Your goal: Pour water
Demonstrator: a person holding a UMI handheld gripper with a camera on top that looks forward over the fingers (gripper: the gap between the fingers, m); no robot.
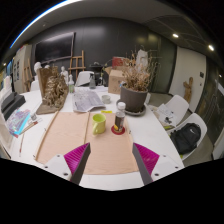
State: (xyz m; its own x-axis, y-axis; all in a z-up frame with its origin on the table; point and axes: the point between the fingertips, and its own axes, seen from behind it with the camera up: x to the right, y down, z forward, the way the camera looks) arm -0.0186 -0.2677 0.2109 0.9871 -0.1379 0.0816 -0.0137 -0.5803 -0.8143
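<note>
A yellow-green cup point(99, 123) stands on the tan mat point(70, 135) ahead of my fingers. Beside it to the right stands a small dark bottle with a red band point(119, 122). My gripper point(111, 165) is held above the near end of the mat, well short of both. Its fingers point(78, 163) stand wide apart with magenta pads showing, and nothing lies between them. The cup and bottle are a short way beyond the fingertips, roughly on the line between them.
A potted dried plant in a grey pot point(133, 96) stands just behind the bottle. Papers point(88, 100) and a figurine point(53, 92) lie at the far left of the white table point(160, 135). White chairs point(190, 130) stand at the right.
</note>
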